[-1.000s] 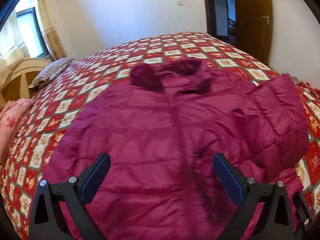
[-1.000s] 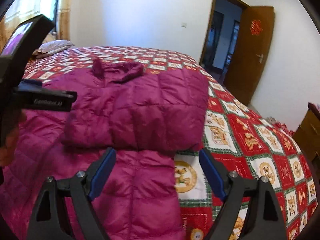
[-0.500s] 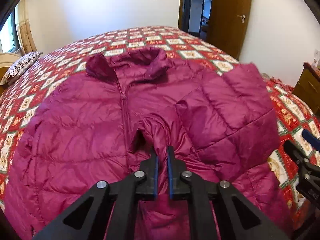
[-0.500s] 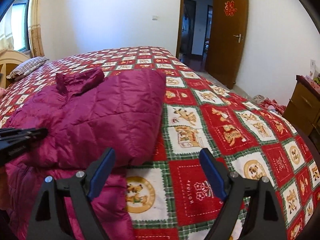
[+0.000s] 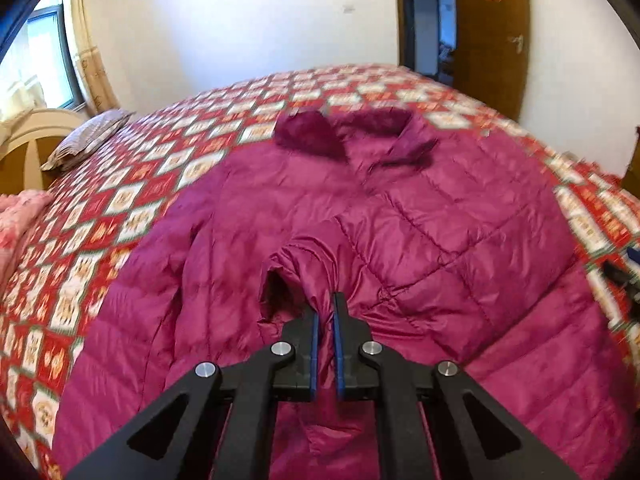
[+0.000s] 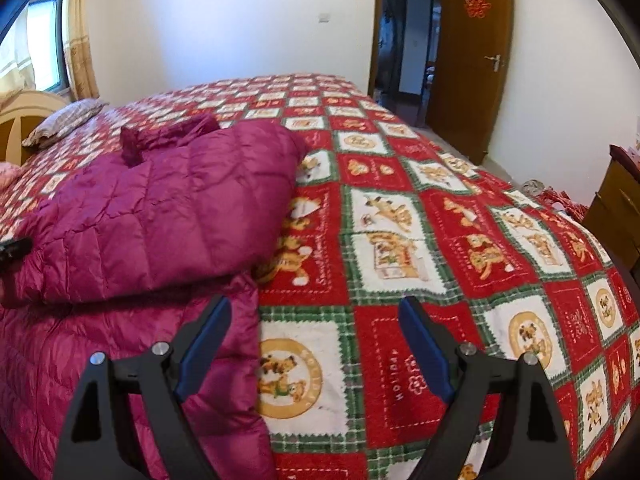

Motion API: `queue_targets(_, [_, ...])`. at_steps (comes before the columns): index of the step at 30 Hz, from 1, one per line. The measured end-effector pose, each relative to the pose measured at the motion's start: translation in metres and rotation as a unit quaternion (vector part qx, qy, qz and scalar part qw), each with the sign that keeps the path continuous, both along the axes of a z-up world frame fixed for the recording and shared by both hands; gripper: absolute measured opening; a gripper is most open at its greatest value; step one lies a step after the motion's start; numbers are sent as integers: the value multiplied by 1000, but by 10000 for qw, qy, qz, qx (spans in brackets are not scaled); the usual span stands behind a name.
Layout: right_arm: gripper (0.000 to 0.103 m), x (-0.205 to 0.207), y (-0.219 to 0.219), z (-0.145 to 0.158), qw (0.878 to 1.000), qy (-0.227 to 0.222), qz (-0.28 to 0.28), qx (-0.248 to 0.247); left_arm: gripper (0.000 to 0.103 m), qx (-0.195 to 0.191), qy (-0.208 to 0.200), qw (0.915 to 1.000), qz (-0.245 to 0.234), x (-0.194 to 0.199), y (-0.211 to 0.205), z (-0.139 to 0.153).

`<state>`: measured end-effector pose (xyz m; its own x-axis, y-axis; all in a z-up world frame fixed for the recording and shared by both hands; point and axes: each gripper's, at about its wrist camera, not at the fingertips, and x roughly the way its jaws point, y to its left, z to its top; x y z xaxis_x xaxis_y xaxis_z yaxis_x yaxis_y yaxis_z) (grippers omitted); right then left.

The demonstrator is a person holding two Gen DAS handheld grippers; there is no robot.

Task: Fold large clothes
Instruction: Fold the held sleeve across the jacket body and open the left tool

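The left gripper [image 5: 325,312] was wide open; now it pinches the jacket [image 5: 240,240] at its middle, toward 6 o'clock on the bed [image 6: 420,240]. Folding can start. The right gripper [image 6: 316,344] stays spread, holding nothing.

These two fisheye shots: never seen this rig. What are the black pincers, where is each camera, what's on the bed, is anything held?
No robot arm here. A person holds a two-finger gripper in each hand, and a fisheye camera on each one looks forward along its fingers.

The left wrist view shows the left gripper shut on a pinch of fabric near the middle of a magenta puffer jacket. The jacket lies spread on a red, white and green patterned bedspread, with one sleeve already folded across its front.

The right wrist view shows the right gripper open and holding nothing, poised over the jacket's edge and the bedspread. A pillow lies by the headboard; a door stands open.
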<state>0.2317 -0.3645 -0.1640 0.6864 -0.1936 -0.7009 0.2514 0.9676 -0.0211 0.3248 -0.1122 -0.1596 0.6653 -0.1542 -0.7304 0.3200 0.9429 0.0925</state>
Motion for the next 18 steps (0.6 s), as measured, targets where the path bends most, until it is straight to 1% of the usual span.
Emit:
queue_targets(1, [87,0,0,0,10000,50,35,6,5,53,48,10000,54,-1,3,-8])
queue_targets(3, [87,0,-2,-1,9999,149,74,14,6,124,-23,9998,141,-2,7,-16])
queue_targets(5, [87,0,-7,1,9996,252,115,9,7,-50,-5,9998,170,1,9,-17])
queue_targets(8, [87,2,-14,7,9994,325,114,-6,12,-195,138,9995,219,7,11,-11])
queue_targets(11, [87,4,-24,22,9997,233,39,56,24,-138,-226,9988,407,0,16,6])
queue_targets(12, [87,5,-26,27,9998,188,20,78,37,-95,-457,9977,499,-4,19,14])
queue_targets(13, [82,7,-29,34,9999,93,-12,127,61,-112,-605,9966,552,-8,22,19])
queue_targets(14, [79,11,-30,39,9998,26,-19,170,75,-140,-769,9949,639,-11,25,25])
queue_targets(15, [73,16,-30,42,9998,7,-4,206,92,-162,-928,9926,771,-13,28,30])
queue_targets(16, [70,25,-29,46,9996,-15,30,279,93,-205,-1113,9895,903,-15,31,36])
queue_targets(18, [70,41,-25,52,9993,-114,79,348,93,-265,-1161,9886,924,-12,30,40])
